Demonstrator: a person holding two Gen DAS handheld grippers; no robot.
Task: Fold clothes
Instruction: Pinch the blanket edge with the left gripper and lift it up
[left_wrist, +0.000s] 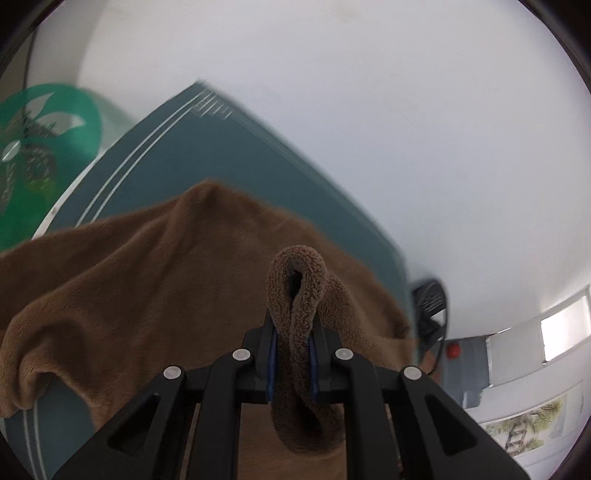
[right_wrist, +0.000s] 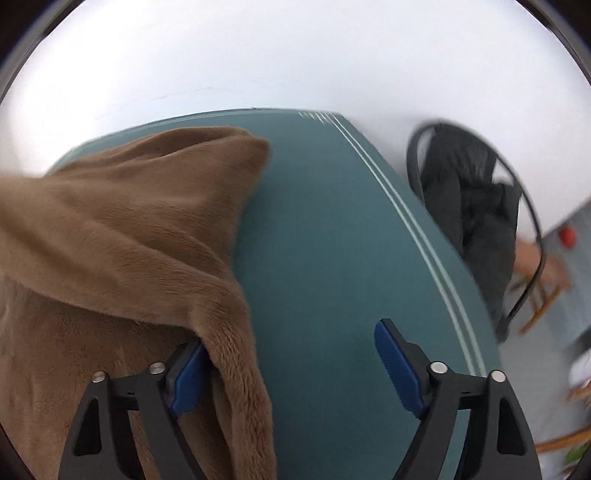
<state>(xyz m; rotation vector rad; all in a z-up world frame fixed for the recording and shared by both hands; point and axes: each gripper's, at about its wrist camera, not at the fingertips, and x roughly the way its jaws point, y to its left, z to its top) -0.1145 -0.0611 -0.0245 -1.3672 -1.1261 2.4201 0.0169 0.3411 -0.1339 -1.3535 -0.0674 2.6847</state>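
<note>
Left gripper (left_wrist: 292, 354): jaws clenched on a doubled fold of the brown fleece garment (left_wrist: 147, 273), a loop of pile standing up at 12 o'clock above the blue pads (left_wrist: 272, 365). Right gripper (right_wrist: 291, 373): jaws spread wide, holding nothing; a hanging edge of the fleece lies against the inner face of its left pad (right_wrist: 186, 380). The garment is part lifted, and drapes toward 10 o'clock over the teal mat (right_wrist: 325, 229). Dark chair (right_wrist: 476, 206) at 2 o'clock, off the table. Judged step: mid-fold, one edge carried. Next move likely calls for the right jaws to close on the near edge, matching the left's height so the fold lands square.
</note>
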